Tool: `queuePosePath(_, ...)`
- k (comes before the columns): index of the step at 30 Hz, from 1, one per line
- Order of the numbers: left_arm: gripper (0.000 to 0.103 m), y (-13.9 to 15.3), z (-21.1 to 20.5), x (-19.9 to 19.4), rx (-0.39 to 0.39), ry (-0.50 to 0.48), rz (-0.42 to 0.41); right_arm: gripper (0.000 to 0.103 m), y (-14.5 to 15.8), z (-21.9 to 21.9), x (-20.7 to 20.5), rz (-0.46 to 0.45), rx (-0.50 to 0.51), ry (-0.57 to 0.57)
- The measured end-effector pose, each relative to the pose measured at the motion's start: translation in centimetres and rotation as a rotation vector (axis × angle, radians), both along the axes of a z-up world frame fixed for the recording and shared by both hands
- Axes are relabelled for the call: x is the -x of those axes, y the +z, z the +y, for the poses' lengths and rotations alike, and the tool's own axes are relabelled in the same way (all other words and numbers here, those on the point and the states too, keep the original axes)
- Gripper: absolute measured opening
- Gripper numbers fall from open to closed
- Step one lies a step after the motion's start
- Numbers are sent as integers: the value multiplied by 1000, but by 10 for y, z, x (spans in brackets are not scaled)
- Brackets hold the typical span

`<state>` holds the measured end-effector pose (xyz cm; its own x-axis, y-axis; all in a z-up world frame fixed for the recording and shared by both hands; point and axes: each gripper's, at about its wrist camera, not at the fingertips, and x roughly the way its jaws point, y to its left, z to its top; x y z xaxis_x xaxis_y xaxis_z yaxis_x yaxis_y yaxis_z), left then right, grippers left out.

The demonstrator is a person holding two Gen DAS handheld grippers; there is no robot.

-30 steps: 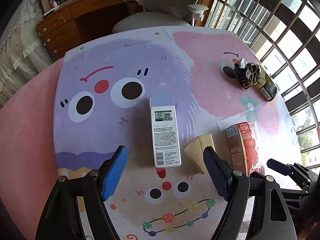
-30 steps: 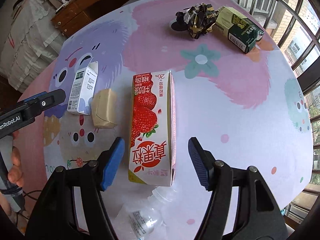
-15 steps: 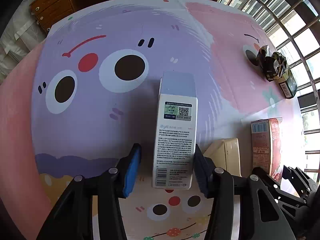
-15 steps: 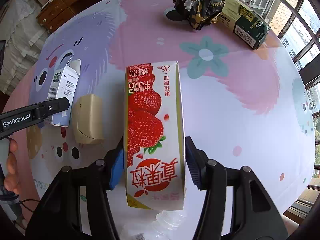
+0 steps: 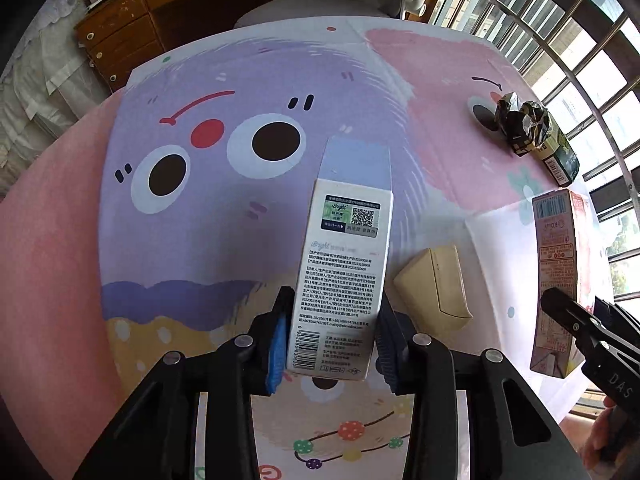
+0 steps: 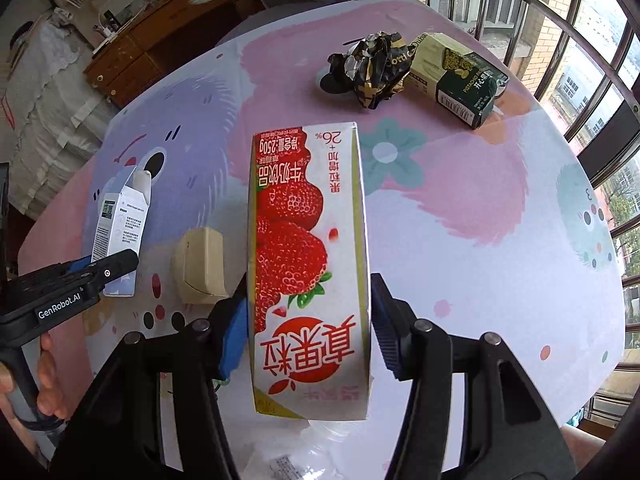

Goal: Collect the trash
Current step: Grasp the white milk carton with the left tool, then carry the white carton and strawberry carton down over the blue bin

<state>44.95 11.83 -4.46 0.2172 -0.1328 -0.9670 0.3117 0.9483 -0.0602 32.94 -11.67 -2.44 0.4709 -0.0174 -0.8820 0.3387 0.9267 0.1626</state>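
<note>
My left gripper is shut on a white and blue printed carton, held above the table with its top flap open. The same white carton shows in the right wrist view, in the left gripper's jaws. My right gripper is shut on a red strawberry milk carton, lifted off the cloth. That strawberry carton appears at the right edge of the left wrist view. A beige wedge-shaped box lies on the table between the two cartons.
A crumpled dark foil wrapper and a green pistachio box lie at the far right of the cartoon tablecloth. A clear plastic bottle lies under the right gripper. A white chair and wooden drawers stand beyond.
Both grippers closed on their cartons and lifted them off the table; the left took the white carton, the right the strawberry carton.
</note>
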Motion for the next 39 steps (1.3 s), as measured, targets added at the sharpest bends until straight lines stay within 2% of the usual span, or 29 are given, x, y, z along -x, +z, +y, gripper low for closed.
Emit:
queuePosePath(5,37,32,6,45,12,23,-40,51,24,4,28,-52,7,52)
queuePosePath(10,37,70,5,109,13,49,-110,51,43,4,70,-96,12,121)
queuePosePath(18,37,97,-20,238,31,121,-171,51,65,-8,175,-146,34,239)
queuePosePath(24,37,92,-45,332,47,153,-178,51,67,-24,258,-153,60,311)
queuePosePath(28,37,83,-63,380,19,142,-169,51,53,-33,306,-124,63,360)
queuePosePath(33,37,67,-74,422,0,115,-133,51,23,-45,353,-64,43,389)
queuePosePath(39,37,33,-83,456,-23,76,-56,51,-28,-50,382,48,-18,402)
